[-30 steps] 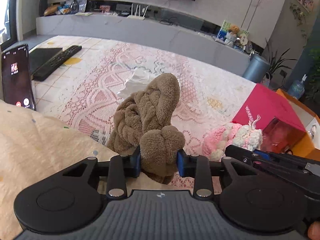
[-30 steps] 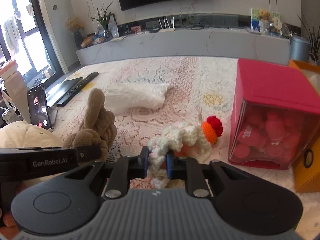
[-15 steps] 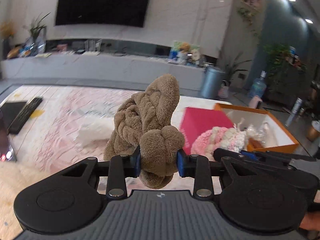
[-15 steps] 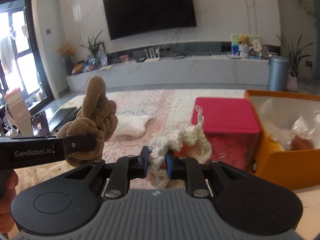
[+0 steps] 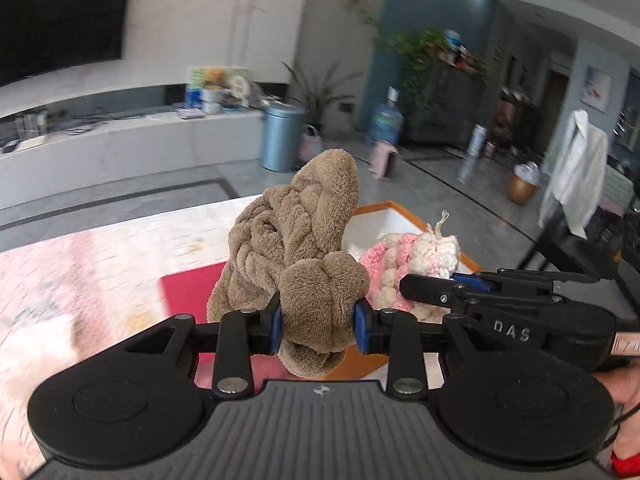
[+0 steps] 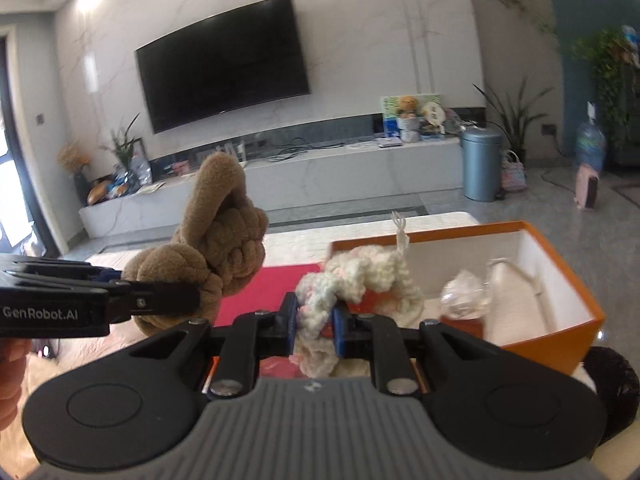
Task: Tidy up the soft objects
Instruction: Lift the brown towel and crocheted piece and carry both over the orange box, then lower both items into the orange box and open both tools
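Observation:
My left gripper [image 5: 318, 326] is shut on a brown knotted plush toy [image 5: 296, 240] and holds it in the air; the toy also shows in the right wrist view [image 6: 216, 248]. My right gripper [image 6: 314, 326] is shut on a pink and white crocheted toy [image 6: 360, 280], also held up; it shows in the left wrist view [image 5: 408, 256] beside the brown toy. Both toys hang near the open orange box [image 6: 560, 308], whose white inside holds a clear wrapped item [image 6: 466, 296].
A red box [image 6: 272, 284] stands left of the orange box on the lace-covered table [image 5: 80, 264]. A white soft bundle [image 5: 32, 344] lies at the left. A TV wall, a blue bin [image 6: 482, 164] and plants stand behind.
Both grippers have lifted their toys off the table and swung right. The views have turned from the tabletop toward the orange box.

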The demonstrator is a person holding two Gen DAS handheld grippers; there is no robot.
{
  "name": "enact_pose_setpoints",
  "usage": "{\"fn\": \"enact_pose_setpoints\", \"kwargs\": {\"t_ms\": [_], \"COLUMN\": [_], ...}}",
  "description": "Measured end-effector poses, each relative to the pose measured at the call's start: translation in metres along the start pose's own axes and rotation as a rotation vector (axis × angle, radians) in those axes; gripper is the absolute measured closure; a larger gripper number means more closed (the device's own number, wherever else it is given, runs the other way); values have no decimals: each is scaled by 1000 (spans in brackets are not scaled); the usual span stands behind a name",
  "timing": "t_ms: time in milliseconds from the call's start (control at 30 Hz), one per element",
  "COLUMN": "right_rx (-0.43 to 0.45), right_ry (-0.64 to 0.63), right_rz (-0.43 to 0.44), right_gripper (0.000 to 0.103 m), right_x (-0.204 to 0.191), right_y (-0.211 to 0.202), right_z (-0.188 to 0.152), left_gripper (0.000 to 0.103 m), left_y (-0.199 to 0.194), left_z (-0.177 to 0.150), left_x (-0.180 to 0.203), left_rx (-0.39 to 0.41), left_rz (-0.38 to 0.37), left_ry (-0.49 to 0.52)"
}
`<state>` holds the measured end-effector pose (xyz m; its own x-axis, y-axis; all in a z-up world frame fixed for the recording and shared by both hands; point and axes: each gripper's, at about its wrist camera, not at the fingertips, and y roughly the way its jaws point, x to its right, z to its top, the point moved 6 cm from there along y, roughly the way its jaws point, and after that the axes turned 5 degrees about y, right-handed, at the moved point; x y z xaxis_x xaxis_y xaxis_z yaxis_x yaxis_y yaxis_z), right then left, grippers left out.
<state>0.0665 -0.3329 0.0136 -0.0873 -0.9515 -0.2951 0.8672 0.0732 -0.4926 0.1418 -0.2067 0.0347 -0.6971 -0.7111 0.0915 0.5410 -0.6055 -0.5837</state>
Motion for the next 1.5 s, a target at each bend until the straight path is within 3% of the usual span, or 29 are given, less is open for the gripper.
{"fn": "enact_pose_setpoints", "kwargs": {"t_ms": [200,400,733,933,1067,1133,1333,1500], "right_rx": [-101,-267,-423,-492,-517,-519,-514,-494], "right_ry": [120,288,345,273,238,232,191,160], "right_rz": [-1,37,86,46,19,11,-35,-79], "right_gripper": [87,86,86,85,71,62,43,41], "right_x": [58,107,115,107,103,101,100,97], "right_y": [29,71,118,130,129,127,117,101], "right_z": [22,14,-6,-12,-10,-7,3,15], "left_gripper": [65,65,65,62,55,47,42,38], "left_y": [64,119,168,181,178,175,162,143], "left_z": [31,27,1,-14,-15,-14,-3,9], "left_x": [16,22,41,43,43,42,43,42], "left_rx": [-181,-378,-551,-615,-617,-603,-547,-490], "left_rz": [-101,-162,-79,-28,-29,-27,-38,-36], "left_ry": [44,57,213,297,302,304,308,293]}}
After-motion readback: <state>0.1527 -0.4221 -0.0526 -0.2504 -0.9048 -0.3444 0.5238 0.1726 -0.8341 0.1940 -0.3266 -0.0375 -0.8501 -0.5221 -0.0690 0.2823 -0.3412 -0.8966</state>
